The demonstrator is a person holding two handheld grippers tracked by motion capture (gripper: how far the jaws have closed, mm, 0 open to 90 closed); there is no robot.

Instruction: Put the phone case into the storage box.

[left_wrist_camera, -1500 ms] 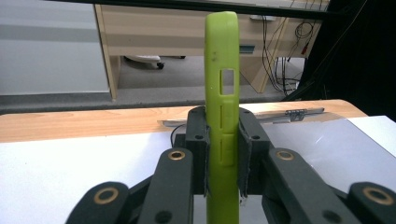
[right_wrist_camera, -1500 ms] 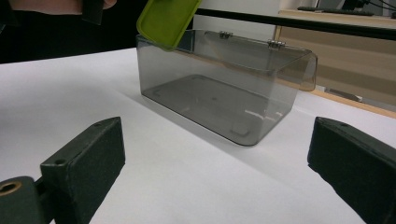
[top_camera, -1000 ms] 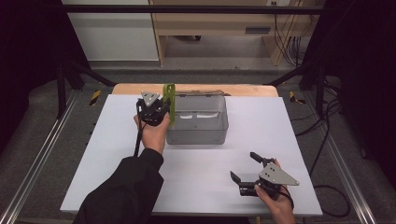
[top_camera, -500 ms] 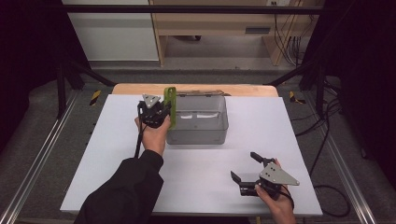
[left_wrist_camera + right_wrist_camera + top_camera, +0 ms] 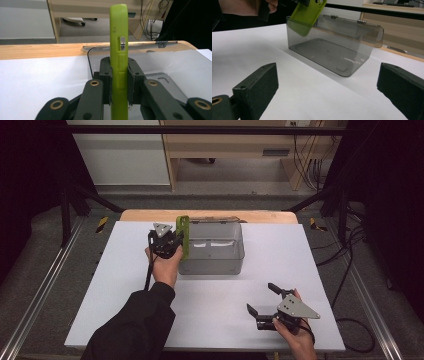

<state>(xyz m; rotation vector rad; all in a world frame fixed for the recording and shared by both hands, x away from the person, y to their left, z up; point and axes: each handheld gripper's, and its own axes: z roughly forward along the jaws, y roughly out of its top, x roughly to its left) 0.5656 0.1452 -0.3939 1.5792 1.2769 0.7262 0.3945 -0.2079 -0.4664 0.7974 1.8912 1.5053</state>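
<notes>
Between the 2 black pads of the left claw (image 5: 119, 85) sat a lime-green soft plastic phone case (image 5: 119, 50), pinched edge-on near its lower end and standing upright. From the high view that left claw (image 5: 172, 241) hung beside the left wall of a clear smoky-grey rectangular plastic box (image 5: 212, 247), with the green case (image 5: 183, 236) right at the box's left rim. From the right claw's own camera the case (image 5: 308, 16) appeared tilted, its rounded lower corner dipping just inside the near corner of the box (image 5: 334, 47), clear of the box floor. A small metal hinge (image 5: 161, 44) showed on the box's far rim, where the open lid lay back. The person's left hand (image 5: 165, 265), in a dark sleeve (image 5: 132, 327), carried this claw.

Well apart from all that, near the front right of the white desk (image 5: 100, 305), the right claw (image 5: 261, 298) rested low over the surface in the person's right hand (image 5: 295, 337), its 2 jaws spread wide with nothing between them. Its grey 3-cornered plate (image 5: 296, 307) faced up. Beyond the desk's far edge stood a pale wooden bench (image 5: 235, 142).
</notes>
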